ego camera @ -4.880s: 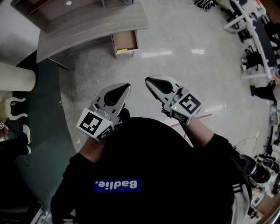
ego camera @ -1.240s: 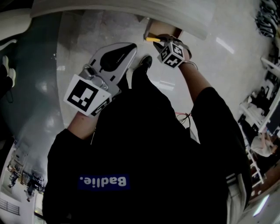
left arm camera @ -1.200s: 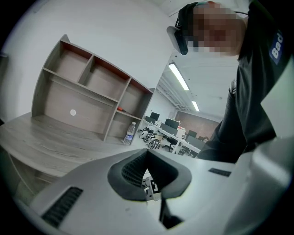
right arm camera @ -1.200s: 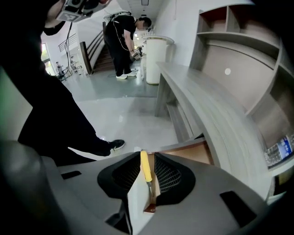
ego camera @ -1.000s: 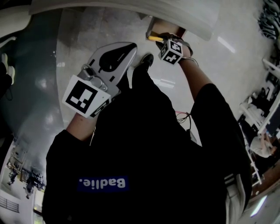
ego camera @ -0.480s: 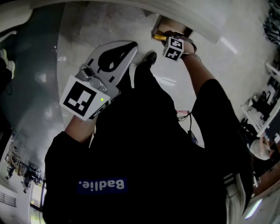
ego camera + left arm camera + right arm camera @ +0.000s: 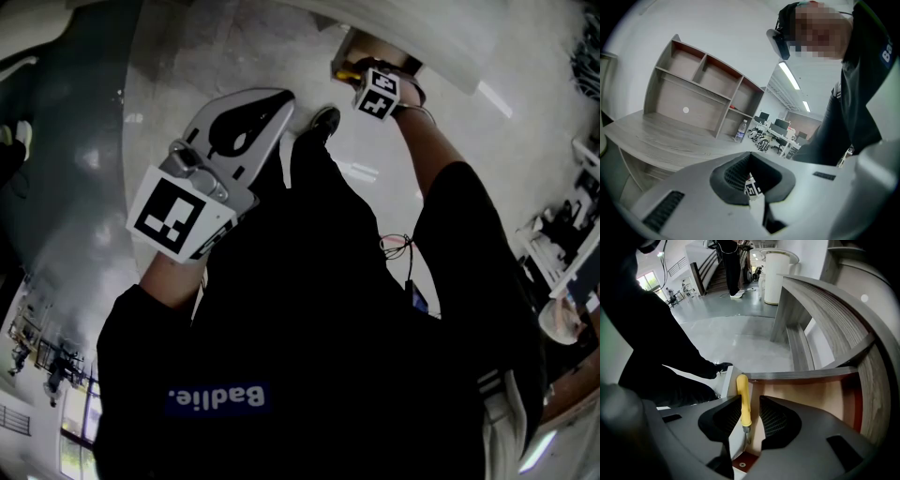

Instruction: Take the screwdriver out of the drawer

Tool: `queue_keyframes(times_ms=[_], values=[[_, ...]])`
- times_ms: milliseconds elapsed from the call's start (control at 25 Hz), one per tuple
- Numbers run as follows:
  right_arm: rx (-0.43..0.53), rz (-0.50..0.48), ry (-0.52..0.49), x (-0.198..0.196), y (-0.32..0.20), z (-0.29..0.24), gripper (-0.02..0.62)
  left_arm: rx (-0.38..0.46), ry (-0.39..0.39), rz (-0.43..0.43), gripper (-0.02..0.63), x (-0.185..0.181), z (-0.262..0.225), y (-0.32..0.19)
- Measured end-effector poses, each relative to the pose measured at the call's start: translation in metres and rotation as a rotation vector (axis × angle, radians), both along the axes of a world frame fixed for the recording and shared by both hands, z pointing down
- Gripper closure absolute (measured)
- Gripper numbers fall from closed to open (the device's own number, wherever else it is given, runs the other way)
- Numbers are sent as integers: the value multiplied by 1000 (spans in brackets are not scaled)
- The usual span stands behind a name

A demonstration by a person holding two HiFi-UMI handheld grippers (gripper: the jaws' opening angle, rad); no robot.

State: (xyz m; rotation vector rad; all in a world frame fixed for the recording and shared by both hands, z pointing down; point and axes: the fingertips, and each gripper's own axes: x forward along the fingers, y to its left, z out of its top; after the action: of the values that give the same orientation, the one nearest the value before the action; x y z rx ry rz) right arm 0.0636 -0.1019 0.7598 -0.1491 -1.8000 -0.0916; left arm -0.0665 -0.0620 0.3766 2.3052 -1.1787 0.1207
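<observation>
A yellow-handled screwdriver [image 7: 743,399] lies in the open drawer [image 7: 811,397], along its front wall. My right gripper [image 7: 751,420] points steeply down into the drawer with its jaws open. The handle stands between the ribbed pads [image 7: 776,420], with a gap on each side. In the head view only a bit of yellow screwdriver [image 7: 345,71] shows beside the right gripper [image 7: 364,77], under its marker cube. My left gripper [image 7: 277,101] hangs above the floor at the left, shut and holding nothing; in its own view the left gripper [image 7: 757,206] faces the desk.
The drawer [image 7: 356,45] sticks out from under a curved grey desk [image 7: 825,301]. A shelf unit [image 7: 703,93] and a water bottle [image 7: 739,131] stand on the desk. The person's shoe [image 7: 323,120] rests on the pale floor near the drawer.
My right gripper has sunk lower into the drawer, over the screwdriver. The left gripper has hardly moved.
</observation>
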Motion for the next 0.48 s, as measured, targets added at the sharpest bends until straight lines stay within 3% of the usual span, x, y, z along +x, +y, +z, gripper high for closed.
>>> queue_keyframes(times_ms=[80, 200, 480], values=[[-15, -6, -10, 0, 1, 0, 457, -3, -1, -4, 607, -2, 2, 1], [-59, -57, -10, 2, 7, 4, 530, -10, -1, -5, 607, -3, 6, 3], [-140, -171, 21, -3, 14, 4, 534, -11, 6, -12, 607, -3, 8, 8]])
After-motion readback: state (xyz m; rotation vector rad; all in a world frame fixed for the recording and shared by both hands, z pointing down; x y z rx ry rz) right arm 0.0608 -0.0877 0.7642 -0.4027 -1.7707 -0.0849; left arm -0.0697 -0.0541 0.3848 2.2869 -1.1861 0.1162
